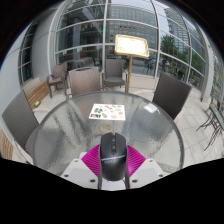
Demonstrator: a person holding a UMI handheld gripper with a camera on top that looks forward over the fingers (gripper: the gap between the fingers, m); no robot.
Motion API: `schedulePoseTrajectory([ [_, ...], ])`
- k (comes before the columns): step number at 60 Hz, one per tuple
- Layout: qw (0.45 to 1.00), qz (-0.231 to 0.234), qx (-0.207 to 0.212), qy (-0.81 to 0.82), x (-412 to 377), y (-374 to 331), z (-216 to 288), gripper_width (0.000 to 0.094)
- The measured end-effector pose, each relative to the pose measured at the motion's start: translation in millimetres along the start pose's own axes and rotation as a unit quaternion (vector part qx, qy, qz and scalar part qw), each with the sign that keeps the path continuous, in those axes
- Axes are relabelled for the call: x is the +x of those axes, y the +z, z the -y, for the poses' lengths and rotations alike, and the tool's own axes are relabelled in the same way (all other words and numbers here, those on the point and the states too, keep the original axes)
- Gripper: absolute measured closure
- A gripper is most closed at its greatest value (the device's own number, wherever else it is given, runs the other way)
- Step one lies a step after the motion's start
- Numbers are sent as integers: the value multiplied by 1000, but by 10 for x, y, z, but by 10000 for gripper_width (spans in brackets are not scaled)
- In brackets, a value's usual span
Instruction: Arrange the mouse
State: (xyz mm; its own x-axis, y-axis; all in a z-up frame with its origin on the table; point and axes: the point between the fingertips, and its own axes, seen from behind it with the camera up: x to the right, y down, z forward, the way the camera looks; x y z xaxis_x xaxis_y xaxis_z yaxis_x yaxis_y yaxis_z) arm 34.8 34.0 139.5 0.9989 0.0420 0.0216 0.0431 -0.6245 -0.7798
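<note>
A black computer mouse [112,157] sits between my gripper's [112,163] two fingers, its nose pointing away from me. The pink pads [92,161] press against both of its sides, so the gripper is shut on the mouse. It is held over the near edge of a round glass table [75,128]. The mouse's rear end is hidden low between the fingers.
A small white card with coloured marks [105,111] lies on the table beyond the mouse. Dark chairs [172,95] stand round the table. A sign stand [129,45] and tall glass windows are further back.
</note>
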Motion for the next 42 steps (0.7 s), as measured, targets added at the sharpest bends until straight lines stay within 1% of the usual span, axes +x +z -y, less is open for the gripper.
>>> schedulePoseTrajectory([
  [2,1000,3,-23,8,7,68,-323,627],
  [9,996,15,-83,10,-25,303,-1055,627],
  [15,995,12,-103,11,-18,442,-1424,626],
  [19,994,10,-109,14,-55,502,-1606,623],
  [22,995,6,-98,10,-43,519,-1576,601],
  [29,996,7,-94,6,-37,532,-1578,506],
  [33,996,7,-92,9,-26,537,-1575,469],
  [35,996,7,-90,11,-25,541,-1566,430],
  [36,996,5,-91,11,-8,538,-1567,393],
  [38,995,-8,-95,8,48,530,-1562,289],
  [40,995,-22,-101,4,116,498,-1560,165],
  [42,994,-30,-107,-3,168,442,-1543,72],
])
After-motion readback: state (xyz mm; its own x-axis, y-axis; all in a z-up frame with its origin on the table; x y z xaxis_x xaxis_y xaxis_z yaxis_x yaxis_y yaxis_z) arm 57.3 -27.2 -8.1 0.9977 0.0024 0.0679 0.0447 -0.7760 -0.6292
